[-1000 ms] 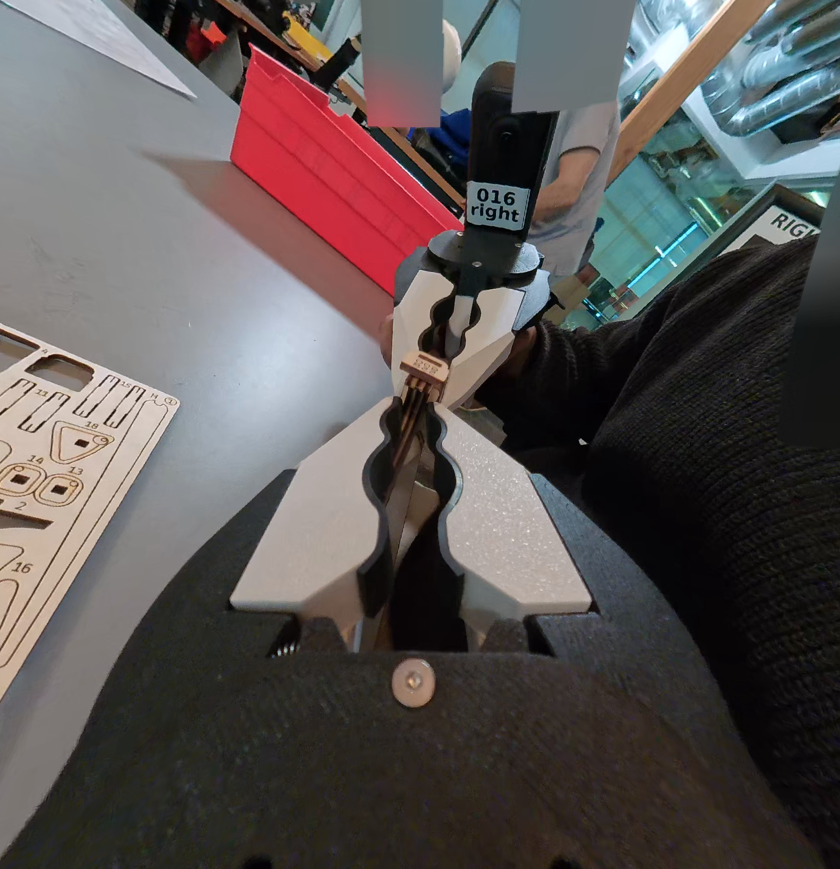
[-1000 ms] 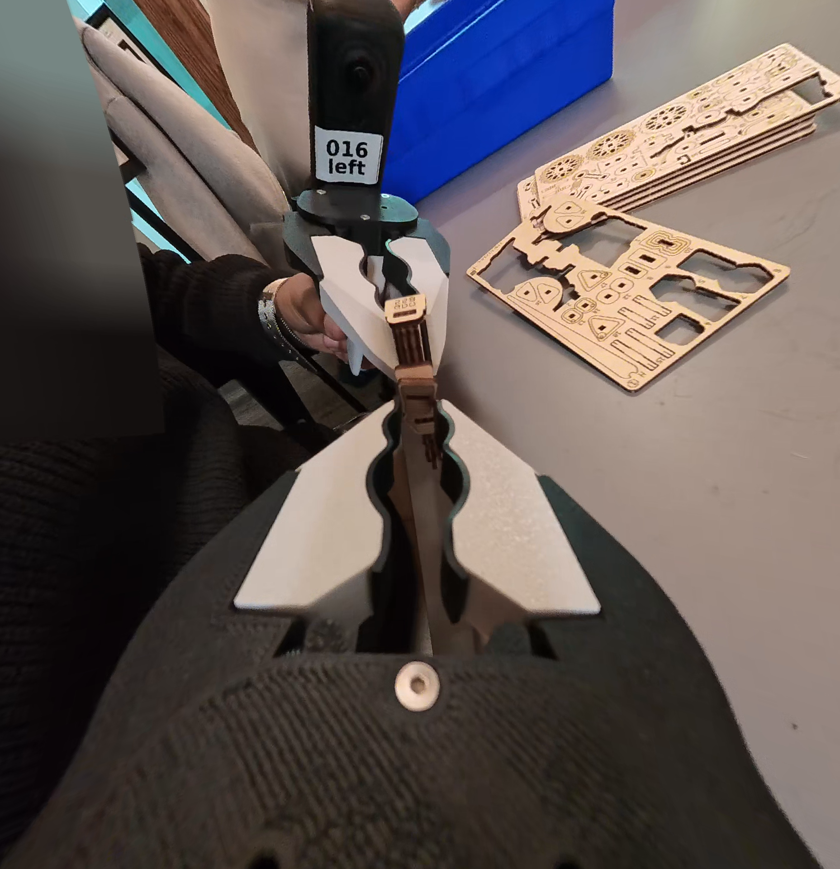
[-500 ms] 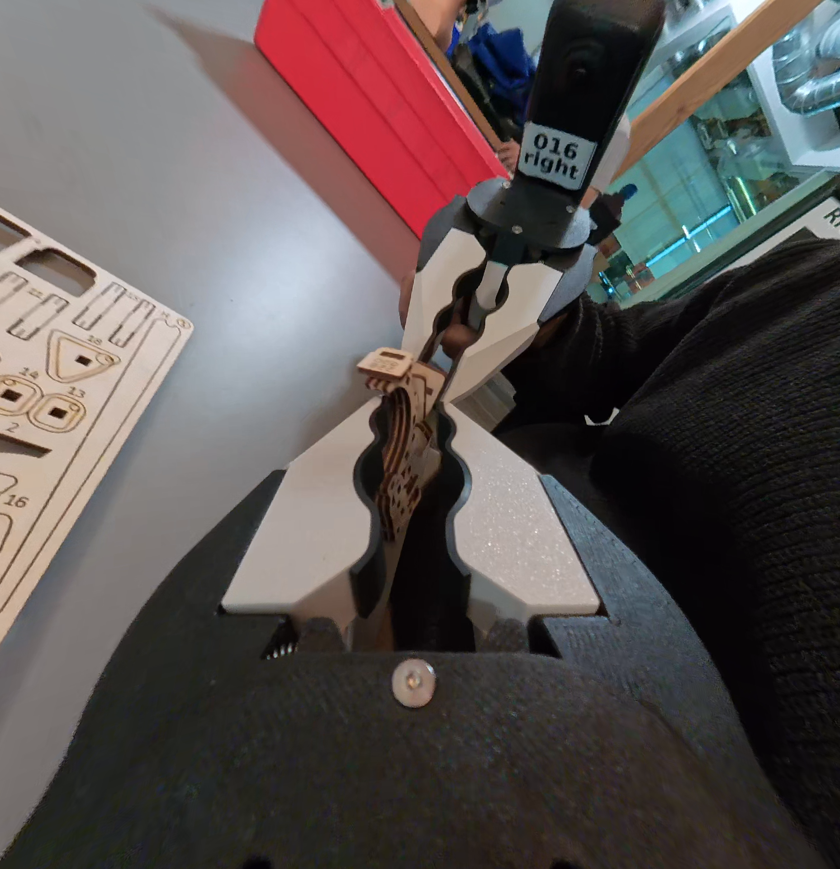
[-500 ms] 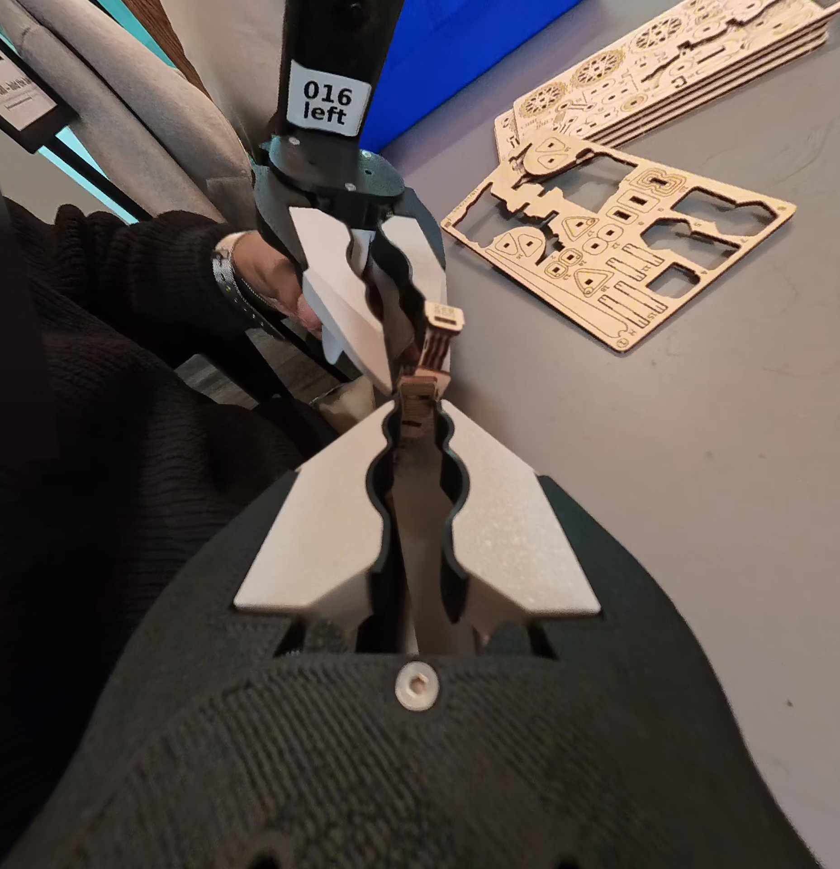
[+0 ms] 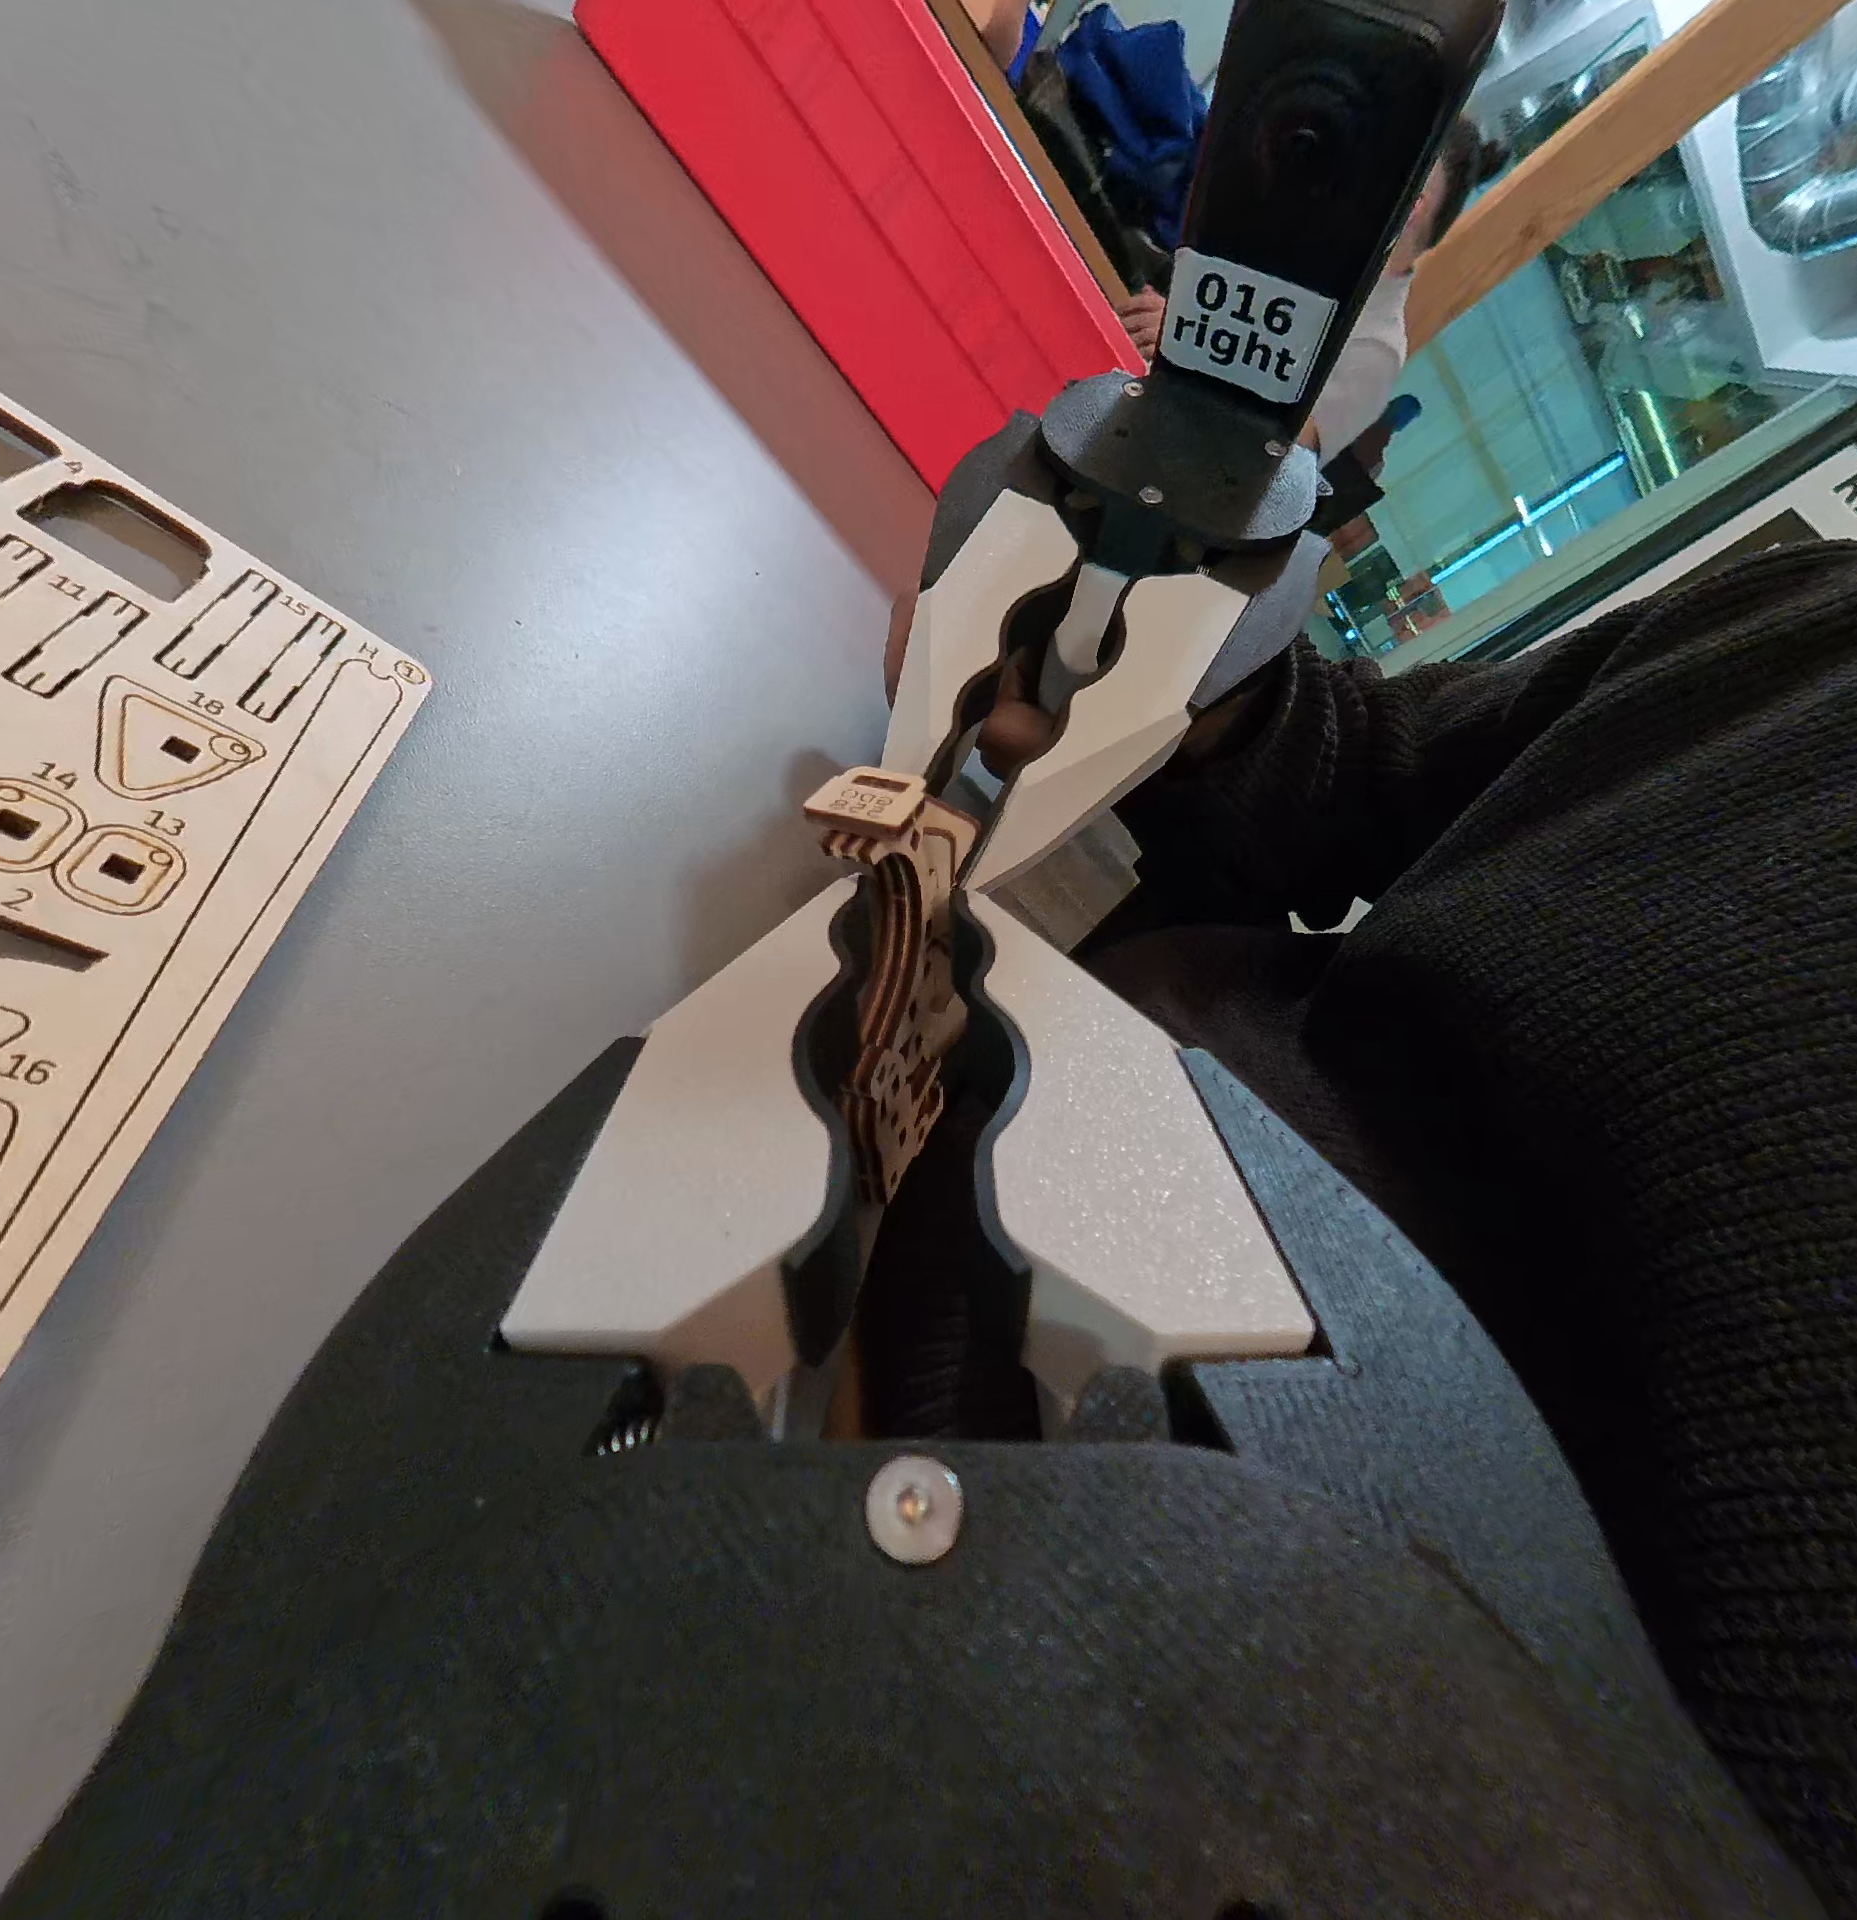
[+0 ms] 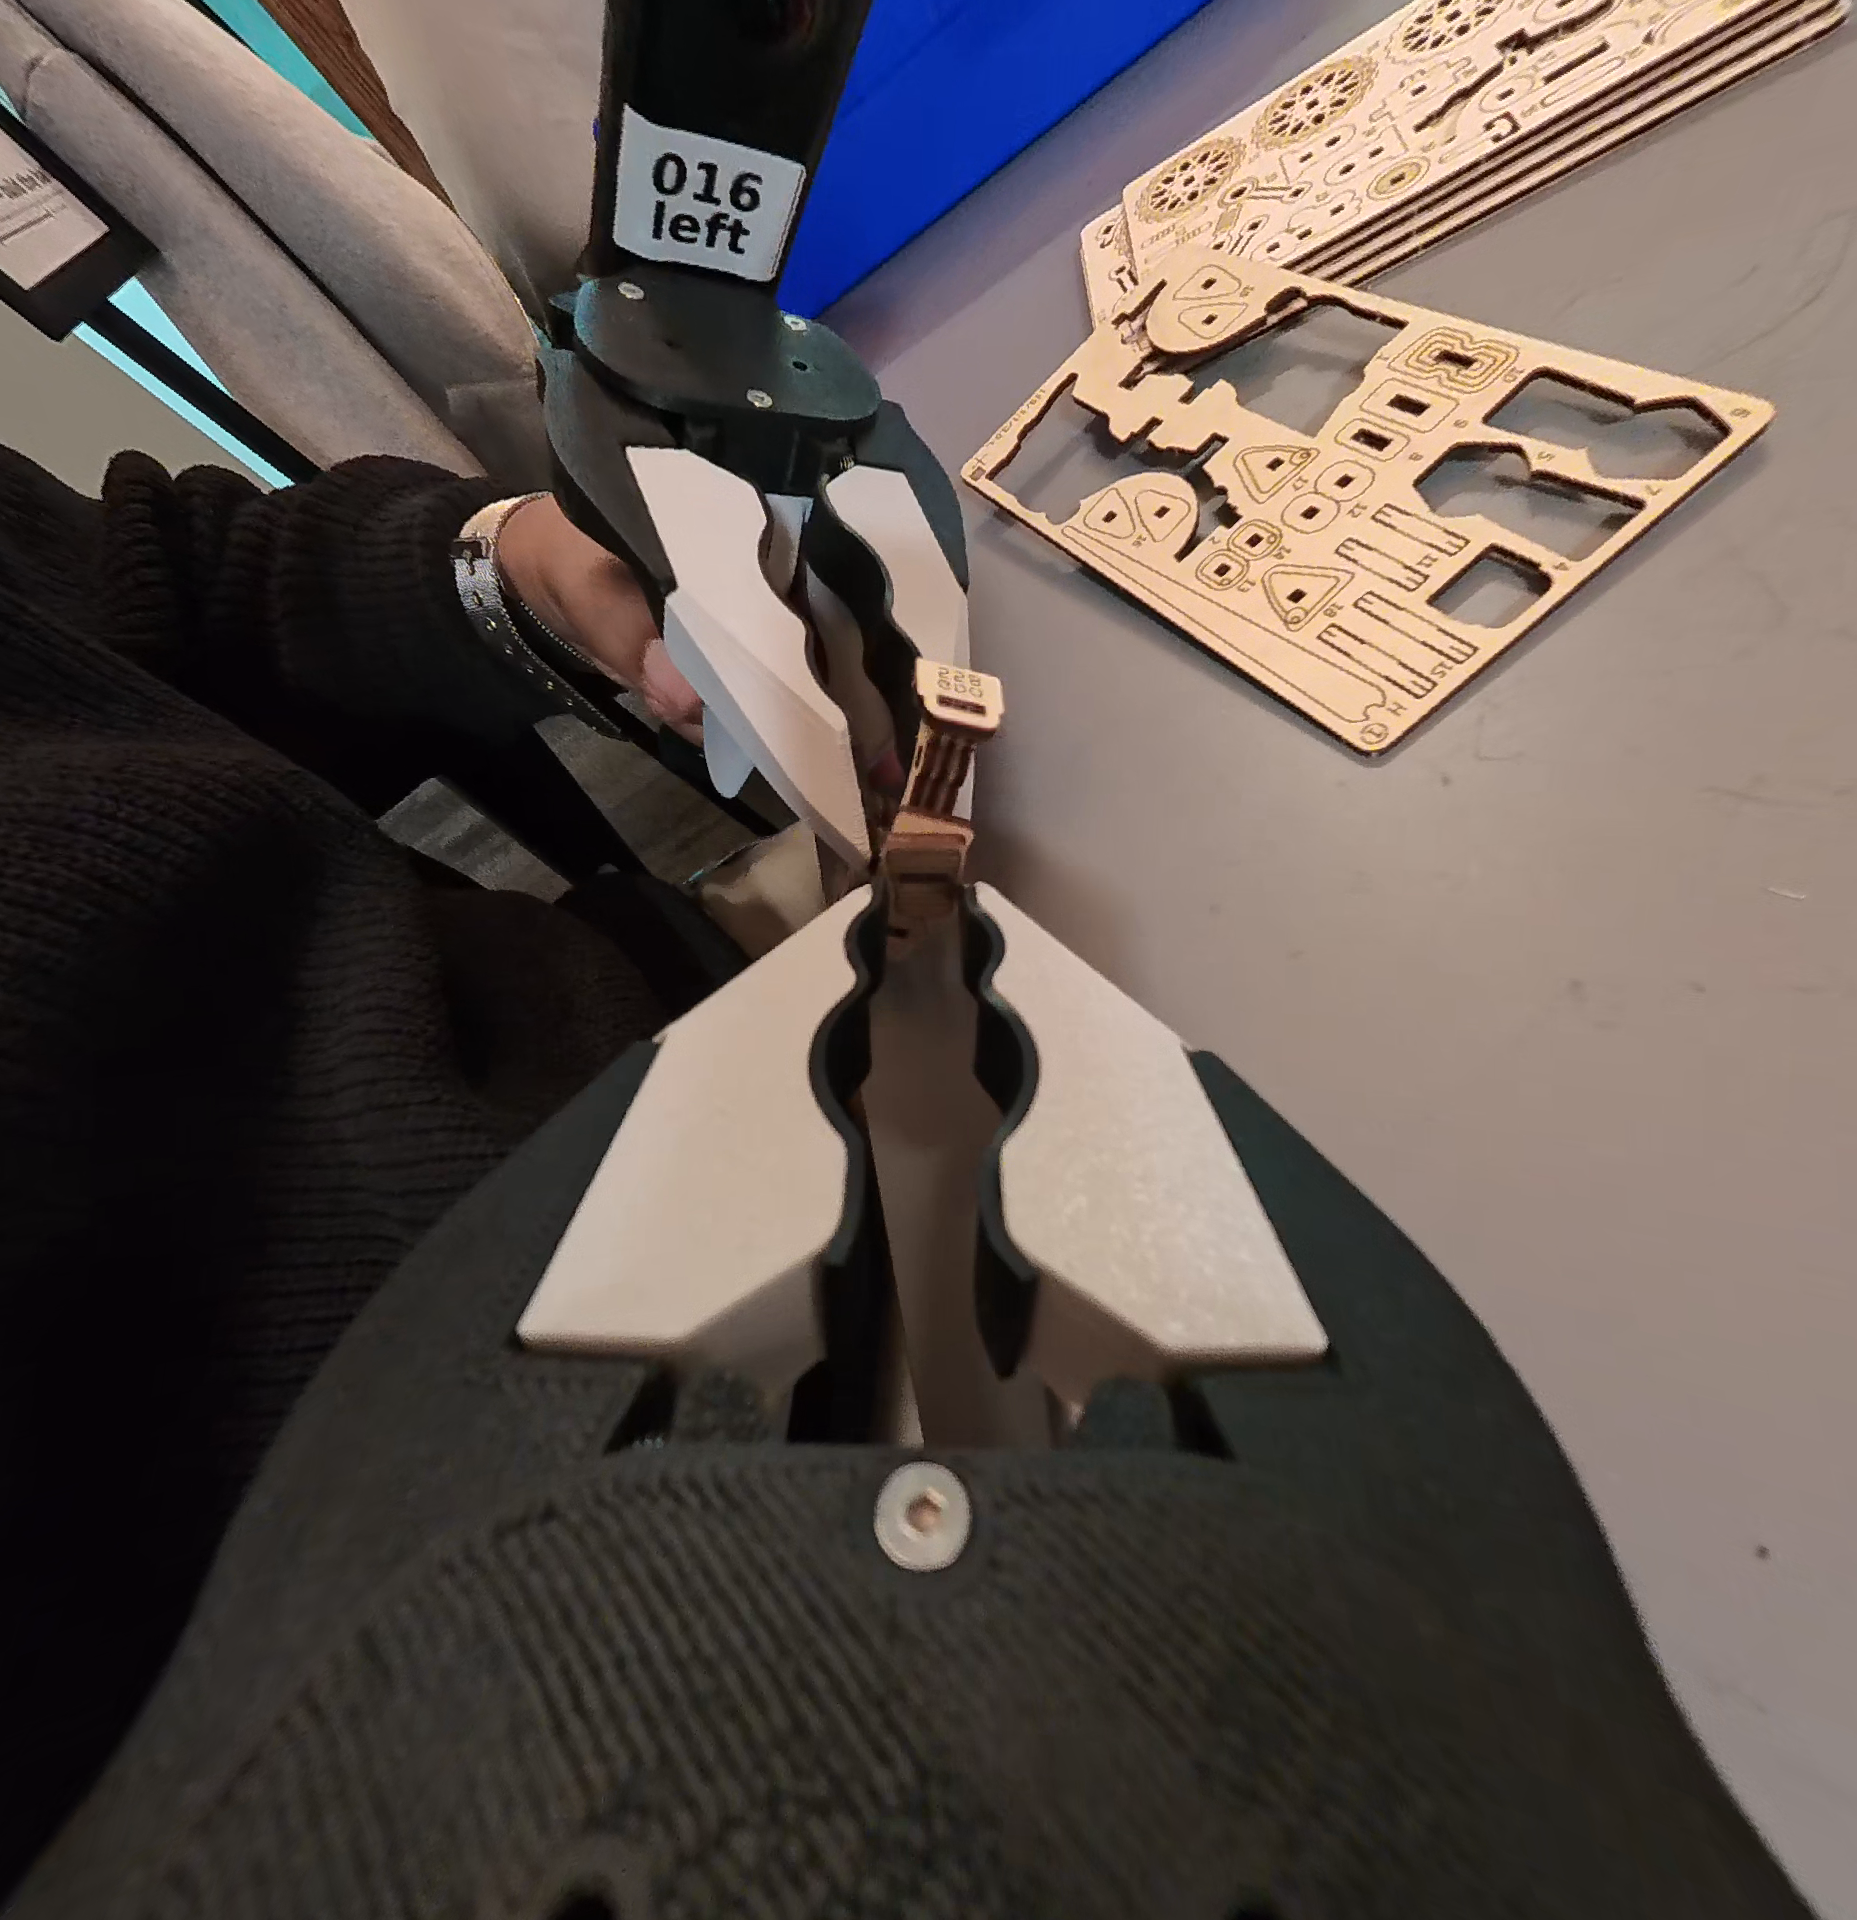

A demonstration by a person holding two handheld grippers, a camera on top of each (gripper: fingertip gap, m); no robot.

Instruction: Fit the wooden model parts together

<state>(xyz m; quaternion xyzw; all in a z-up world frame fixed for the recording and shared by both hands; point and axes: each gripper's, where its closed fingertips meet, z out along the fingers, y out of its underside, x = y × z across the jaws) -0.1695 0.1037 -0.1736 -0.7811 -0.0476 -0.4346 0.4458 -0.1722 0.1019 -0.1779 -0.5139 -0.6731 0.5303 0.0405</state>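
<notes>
My left tongs (image 5: 903,904) clamp the layered wooden assembly (image 5: 893,997) upright — a steady anchor. My right tongs (image 6: 919,894) pinch its small end piece (image 6: 929,842) — I judge for pressing home.

Wooden assembly (image 6: 929,852) between two closed grippers.

grey table (image 5: 404,343), wooden beam (image 5: 1589,156), glass partitions (image 5: 1506,436)

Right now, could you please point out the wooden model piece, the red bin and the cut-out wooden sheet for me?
wooden model piece (image 5: 896,1023): left wrist view, on its layered middle between the fingers.
red bin (image 5: 851,208): left wrist view, on its side wall.
cut-out wooden sheet (image 6: 1371,520): right wrist view, on its central frame.
</notes>
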